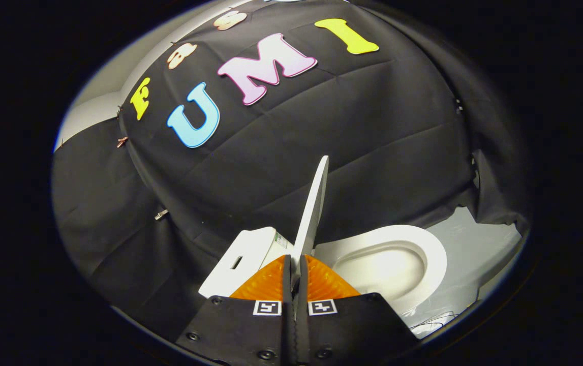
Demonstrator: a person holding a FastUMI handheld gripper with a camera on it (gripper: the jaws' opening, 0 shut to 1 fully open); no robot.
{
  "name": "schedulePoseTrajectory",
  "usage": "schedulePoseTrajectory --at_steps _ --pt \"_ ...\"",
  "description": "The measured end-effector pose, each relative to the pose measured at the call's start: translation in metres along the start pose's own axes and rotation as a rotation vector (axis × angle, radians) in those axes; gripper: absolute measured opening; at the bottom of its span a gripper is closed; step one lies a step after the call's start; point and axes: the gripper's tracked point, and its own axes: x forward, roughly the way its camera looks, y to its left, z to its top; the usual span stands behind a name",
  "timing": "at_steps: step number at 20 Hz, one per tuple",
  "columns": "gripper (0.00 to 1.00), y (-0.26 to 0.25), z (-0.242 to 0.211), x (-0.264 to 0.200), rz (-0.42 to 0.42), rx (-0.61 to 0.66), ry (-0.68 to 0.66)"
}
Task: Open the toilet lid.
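Gripping the raised toilet lid (313, 203), tongs (296, 267) pinch its edge.

One toilet lid (315, 203), raised and seen edge-on. One toilet seat (426, 249) ringing one bowl (380, 272). One white cistern (243, 259) with one slot in its top. One gripper (296, 264) with two orange fingers (266, 282), both pressed on the lid's edge, and two square black-and-white markers (267, 307) on its black body.
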Motion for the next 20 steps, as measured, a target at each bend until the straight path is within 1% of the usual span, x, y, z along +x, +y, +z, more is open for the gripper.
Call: schedulePoseTrajectory --at_steps 9,20 --pt "0.05 0.063 -0.002 0.017 0.069 -0.085 0.009" --pt "0.05 0.143 -0.018 0.044 0.177 -0.142 0.032"
